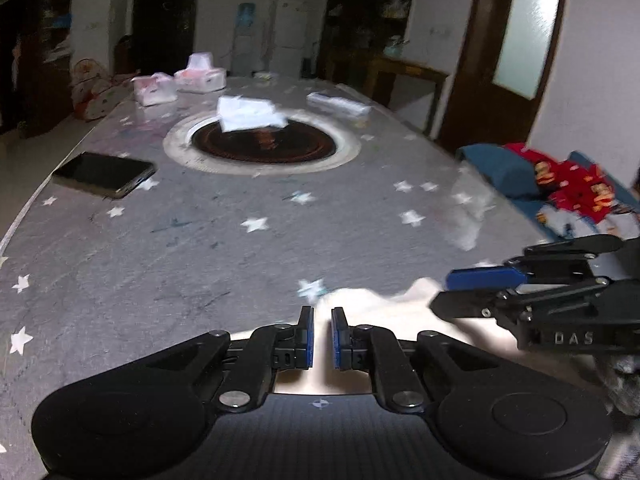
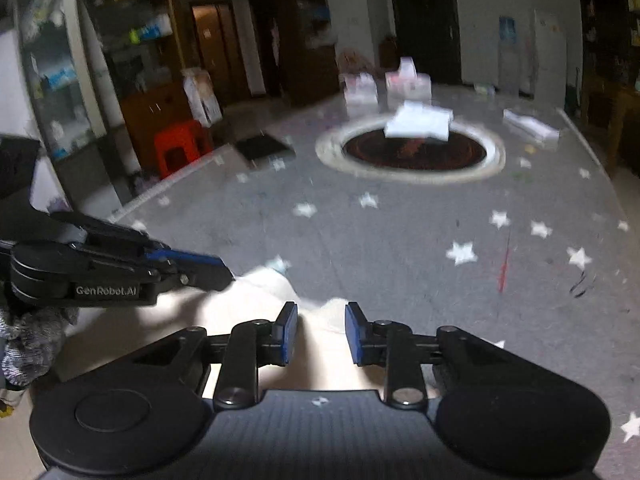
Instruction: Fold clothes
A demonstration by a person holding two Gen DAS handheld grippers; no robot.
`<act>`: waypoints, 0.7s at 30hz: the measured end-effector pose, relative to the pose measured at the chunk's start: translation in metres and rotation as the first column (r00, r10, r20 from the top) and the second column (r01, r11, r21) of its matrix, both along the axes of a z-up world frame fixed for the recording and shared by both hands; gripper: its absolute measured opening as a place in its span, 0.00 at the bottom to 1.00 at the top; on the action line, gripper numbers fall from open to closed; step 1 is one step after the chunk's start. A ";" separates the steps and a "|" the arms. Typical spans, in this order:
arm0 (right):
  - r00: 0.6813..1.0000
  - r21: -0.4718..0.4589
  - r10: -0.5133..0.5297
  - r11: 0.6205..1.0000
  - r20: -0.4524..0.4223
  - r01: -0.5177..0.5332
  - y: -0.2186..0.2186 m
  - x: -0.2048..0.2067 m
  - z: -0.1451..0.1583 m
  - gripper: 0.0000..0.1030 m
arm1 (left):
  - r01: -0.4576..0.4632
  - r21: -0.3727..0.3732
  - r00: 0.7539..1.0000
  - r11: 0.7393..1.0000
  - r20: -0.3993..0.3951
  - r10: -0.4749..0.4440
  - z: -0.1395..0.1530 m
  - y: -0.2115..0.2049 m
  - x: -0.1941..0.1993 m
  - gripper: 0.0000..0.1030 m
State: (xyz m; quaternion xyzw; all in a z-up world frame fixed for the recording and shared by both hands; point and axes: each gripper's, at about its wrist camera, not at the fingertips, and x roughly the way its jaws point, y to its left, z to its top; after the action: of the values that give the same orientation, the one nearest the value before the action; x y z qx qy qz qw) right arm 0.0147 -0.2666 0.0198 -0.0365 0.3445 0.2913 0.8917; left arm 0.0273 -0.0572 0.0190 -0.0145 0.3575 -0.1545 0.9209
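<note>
Here, left gripper (image 1: 322,328) sitting nearly pressed together over cream garment (image 1: 360,300); whether cloth is pinched, cannot tell. Right gripper (image 2: 321,332) standing narrowly spread, cloth lying between pads, grip unclear. Garment lying under both tongs, its edge running across from one to other. Beyond tongs, grey star-patterned table (image 1: 200,248) stretching away; dark round inset (image 1: 262,144), phone (image 1: 102,174), tissue packs (image 1: 200,76) lying farther out. Shelves and doors lining room behind.

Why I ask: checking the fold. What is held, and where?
Left gripper pinches the cream fabric garment at its far edge. Right gripper straddles it; grip cannot be told.
</note>
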 end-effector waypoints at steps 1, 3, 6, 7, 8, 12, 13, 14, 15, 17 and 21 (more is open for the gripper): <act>1.000 -0.013 -0.002 1.000 -0.003 0.002 0.001 0.002 -0.003 0.24 | -0.006 -0.006 1.000 1.000 -0.002 0.006 -0.002 0.002 0.001 0.12; 1.000 -0.038 -0.005 0.999 -0.010 0.005 0.003 0.005 -0.008 0.24 | -0.016 -0.015 1.000 1.000 -0.006 0.015 -0.005 0.005 0.002 0.13; 1.000 -0.041 -0.020 0.999 0.012 0.021 -0.006 0.001 -0.001 0.24 | -0.018 -0.020 1.000 1.000 0.003 0.018 -0.003 0.008 -0.001 0.13; 0.999 -0.037 -0.029 0.999 0.025 0.030 -0.013 -0.002 0.003 0.24 | -0.020 -0.023 1.000 1.000 0.009 0.020 -0.001 0.009 -0.004 0.13; 0.999 -0.031 -0.038 0.999 0.038 0.040 -0.020 -0.007 0.007 0.24 | -0.020 -0.028 1.000 0.999 0.017 0.020 0.002 0.010 -0.008 0.13; 0.995 -0.046 -0.062 0.997 0.084 0.066 -0.042 -0.034 0.018 0.25 | 0.007 -0.061 0.998 0.998 0.056 -0.004 0.014 0.011 -0.031 0.16; 0.994 -0.059 -0.062 0.996 0.094 0.068 -0.046 -0.042 0.019 0.25 | 0.022 -0.063 0.998 0.998 0.066 -0.018 0.016 0.009 -0.038 0.16; 0.993 -0.074 -0.060 0.995 0.099 0.068 -0.048 -0.049 0.019 0.26 | 0.039 -0.064 0.996 0.997 0.077 -0.034 0.018 0.008 -0.046 0.16; 0.993 -0.095 -0.054 0.993 0.108 0.065 -0.049 -0.059 0.018 0.25 | 0.057 -0.065 0.995 0.996 0.087 -0.051 0.020 0.006 -0.053 0.17; 0.990 -0.129 -0.045 0.990 0.133 0.062 -0.048 -0.078 0.015 0.26 | 0.086 -0.059 0.992 0.995 0.096 -0.080 0.019 0.002 -0.066 0.17; 0.985 -0.163 -0.050 0.984 0.166 0.077 -0.044 -0.104 0.002 0.26 | 0.090 -0.011 0.993 0.996 0.077 -0.089 0.006 -0.004 -0.080 0.17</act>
State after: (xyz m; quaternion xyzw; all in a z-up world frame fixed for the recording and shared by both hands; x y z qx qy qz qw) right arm -0.0893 -0.3106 0.0213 -0.1242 0.2955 0.2285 0.9193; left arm -0.0532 -0.0609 0.0248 0.0006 0.3209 -0.1986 0.9260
